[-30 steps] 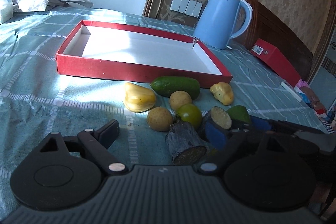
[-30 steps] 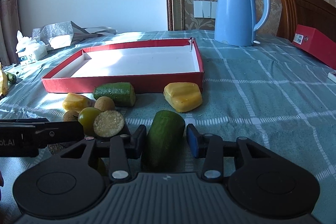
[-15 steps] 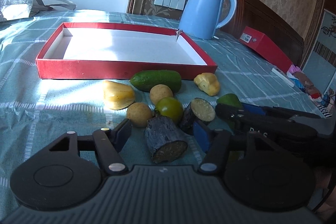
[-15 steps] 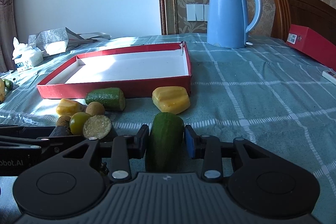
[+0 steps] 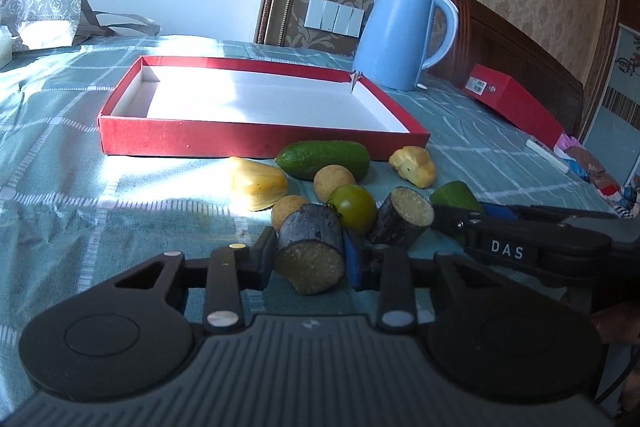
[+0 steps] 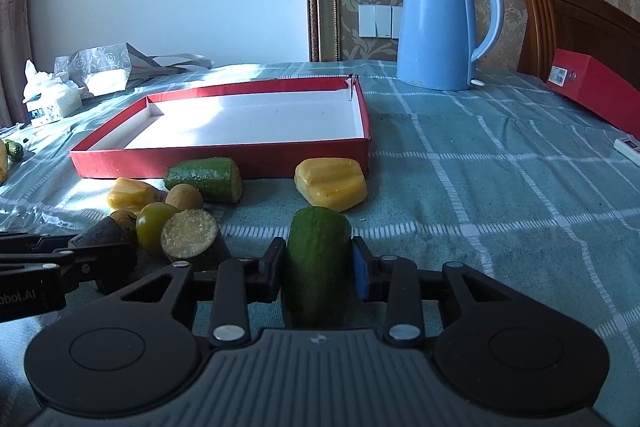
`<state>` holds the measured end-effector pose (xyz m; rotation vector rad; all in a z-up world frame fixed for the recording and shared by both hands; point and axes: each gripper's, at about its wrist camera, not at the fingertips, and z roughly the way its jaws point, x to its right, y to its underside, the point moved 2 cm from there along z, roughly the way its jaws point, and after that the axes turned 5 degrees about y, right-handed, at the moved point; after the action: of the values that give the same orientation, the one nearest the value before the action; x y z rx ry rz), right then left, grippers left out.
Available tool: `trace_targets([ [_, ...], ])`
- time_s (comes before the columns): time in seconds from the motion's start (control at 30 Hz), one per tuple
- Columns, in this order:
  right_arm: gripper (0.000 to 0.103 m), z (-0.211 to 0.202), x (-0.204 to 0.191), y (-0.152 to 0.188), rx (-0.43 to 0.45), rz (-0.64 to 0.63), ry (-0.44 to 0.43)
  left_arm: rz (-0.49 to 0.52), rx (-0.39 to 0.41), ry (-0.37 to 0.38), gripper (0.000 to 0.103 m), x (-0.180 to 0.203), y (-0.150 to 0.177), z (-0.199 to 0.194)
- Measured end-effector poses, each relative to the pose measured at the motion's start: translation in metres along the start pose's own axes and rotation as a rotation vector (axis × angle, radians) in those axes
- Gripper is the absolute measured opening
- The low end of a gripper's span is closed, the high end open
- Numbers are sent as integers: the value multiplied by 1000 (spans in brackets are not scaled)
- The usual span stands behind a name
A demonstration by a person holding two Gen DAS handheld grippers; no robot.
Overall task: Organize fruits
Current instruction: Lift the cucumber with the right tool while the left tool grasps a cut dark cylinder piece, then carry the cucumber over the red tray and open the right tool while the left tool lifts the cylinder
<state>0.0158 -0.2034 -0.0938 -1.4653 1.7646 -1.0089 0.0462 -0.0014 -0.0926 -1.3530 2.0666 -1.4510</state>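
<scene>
The left gripper has just been closing its jaws, and they now press on both sides of a short dark-skinned eggplant chunk with a pale cut face, low on the worktop covered by a teal checked cloth. In the right wrist view the right gripper has its jaws narrow and clamped on a green cucumber piece that points away from the camera.

In the left wrist view the remaining produce lies in a loose cluster just beyond the held chunk. At 1 o'clock from the chunk a green tomato touches it, and a second dark eggplant chunk leans beside the tomato at its 3 o'clock. A round tan fruit sits at 11 o'clock from the held chunk, another tan fruit lies behind the tomato, and a yellow lobed pepper piece rests at 10 o'clock. A whole dark green cucumber lies crosswise at 12 o'clock, close to the front wall of the shallow red cardboard tray with a white inside. A smaller yellow pepper piece sits near the tray's near right corner.

Behind the tray, at 1 o'clock, stands a light blue electric kettle; a red box lies at 2 o'clock.
</scene>
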Motion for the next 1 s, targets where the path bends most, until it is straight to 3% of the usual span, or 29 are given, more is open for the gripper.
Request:
trace_targets([
  [0.17,31,-3,7,2,16,53,-6,-122,102,-5,31,-19,0,-14],
  [0.37,31,-3,15,-3,27,131,-2,-135,162,-40,31,-20,-3,-21],
  [0.43,31,-3,16,-7,63,168,33,-149,201,-85,31,-20,-2,-25],
  [0.53,31,1,17,-8,48,253,-8,-165,242,-103,31,-19,0,-32],
  [0.73,31,-5,28,-13,72,300,-23,-170,233,-88,31,-21,-1,-31],
  [1.0,31,-15,39,-59,167,266,-89,-182,244,-108,31,-31,-10,-40],
])
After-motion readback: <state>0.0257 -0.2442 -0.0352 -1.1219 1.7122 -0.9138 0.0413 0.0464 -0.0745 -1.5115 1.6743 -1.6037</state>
